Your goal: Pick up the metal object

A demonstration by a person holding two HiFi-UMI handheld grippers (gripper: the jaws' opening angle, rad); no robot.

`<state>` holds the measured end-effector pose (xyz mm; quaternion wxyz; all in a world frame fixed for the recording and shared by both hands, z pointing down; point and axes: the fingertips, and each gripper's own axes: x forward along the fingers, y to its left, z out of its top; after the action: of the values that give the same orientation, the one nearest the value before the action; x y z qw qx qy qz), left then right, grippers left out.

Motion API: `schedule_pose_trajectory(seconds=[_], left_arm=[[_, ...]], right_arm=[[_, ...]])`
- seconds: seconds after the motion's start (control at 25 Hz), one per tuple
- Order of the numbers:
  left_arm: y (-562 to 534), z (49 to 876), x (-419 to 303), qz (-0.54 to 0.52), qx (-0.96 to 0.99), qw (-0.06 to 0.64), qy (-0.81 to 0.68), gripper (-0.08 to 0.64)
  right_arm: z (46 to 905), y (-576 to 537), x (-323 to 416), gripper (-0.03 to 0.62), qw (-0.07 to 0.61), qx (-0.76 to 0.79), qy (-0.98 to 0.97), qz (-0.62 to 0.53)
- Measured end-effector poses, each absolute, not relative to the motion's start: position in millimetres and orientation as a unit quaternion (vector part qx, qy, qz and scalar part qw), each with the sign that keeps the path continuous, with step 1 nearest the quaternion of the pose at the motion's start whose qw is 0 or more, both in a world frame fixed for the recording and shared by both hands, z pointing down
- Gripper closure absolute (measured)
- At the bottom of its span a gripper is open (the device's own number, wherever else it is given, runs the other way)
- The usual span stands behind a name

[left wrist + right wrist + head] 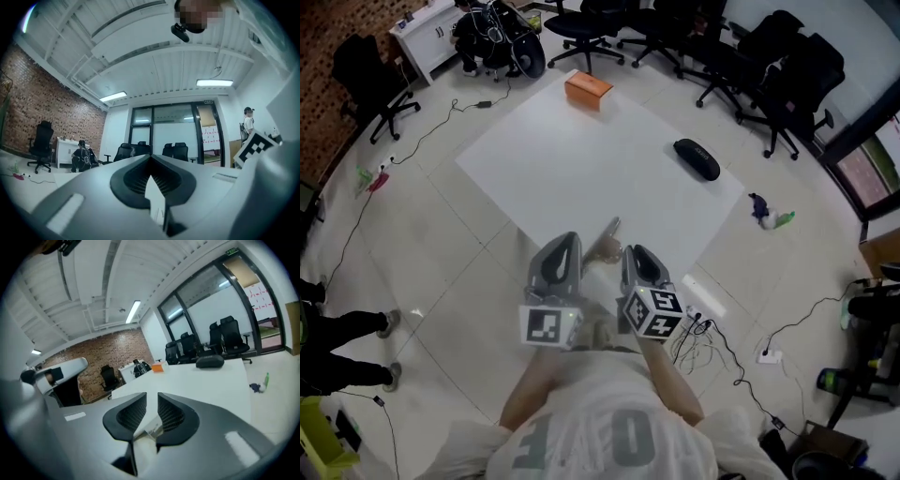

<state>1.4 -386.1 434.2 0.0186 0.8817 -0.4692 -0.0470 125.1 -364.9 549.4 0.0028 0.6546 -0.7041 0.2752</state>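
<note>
A small pale metal piece [605,244] shows near the front corner of the white mat [600,159], between the tips of my two grippers. I cannot tell whether it lies on the mat or hangs above it. My left gripper [567,246] [150,158] points forward with its jaw tips meeting. My right gripper [636,255] [152,399] has its jaws a little apart. Low in that gap shows a bit of the metal piece [153,429], and no pad visibly presses on it.
An orange box [588,89] and a black case [697,157] lie on the mat. Office chairs [769,66] ring the far side. Cables [708,339] and a white power strip [703,296] lie at my right. A person's legs [342,347] are at the left edge.
</note>
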Motion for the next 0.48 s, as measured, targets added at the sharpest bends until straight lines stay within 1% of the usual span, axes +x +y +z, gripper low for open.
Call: schedule_pose_trajectory(seconds=[0.04,0.08,0.12,0.24,0.48], left_arm=[[-385.9,442.3,3.2,-0.042,0.882,0.018,-0.468,0.558],[-385.6,449.5,3.0,-0.038,0.881,0.021,-0.47,0.558],[-385.7,455.5,1.1,-0.035,0.879,0.027,-0.475,0.558],[-388.8,465.1,-3.0,-0.025,0.874,0.032,-0.484,0.558],[-392.6,468.3,-0.3,-0.01,0.878,0.014,-0.478,0.558]], right_arm=[[567.8,-366.6,123.9,0.483,0.012,0.648,-0.699,0.303],[584.7,-367.2,121.1,0.448,0.014,0.637,-0.693,0.337],[599.0,-367.5,117.5,0.431,0.011,0.625,-0.687,0.372],[628.5,-371.1,109.9,0.431,0.01,0.6,-0.674,0.431],[655.0,-386.4,96.2,0.43,0.042,0.579,-0.677,0.453]])
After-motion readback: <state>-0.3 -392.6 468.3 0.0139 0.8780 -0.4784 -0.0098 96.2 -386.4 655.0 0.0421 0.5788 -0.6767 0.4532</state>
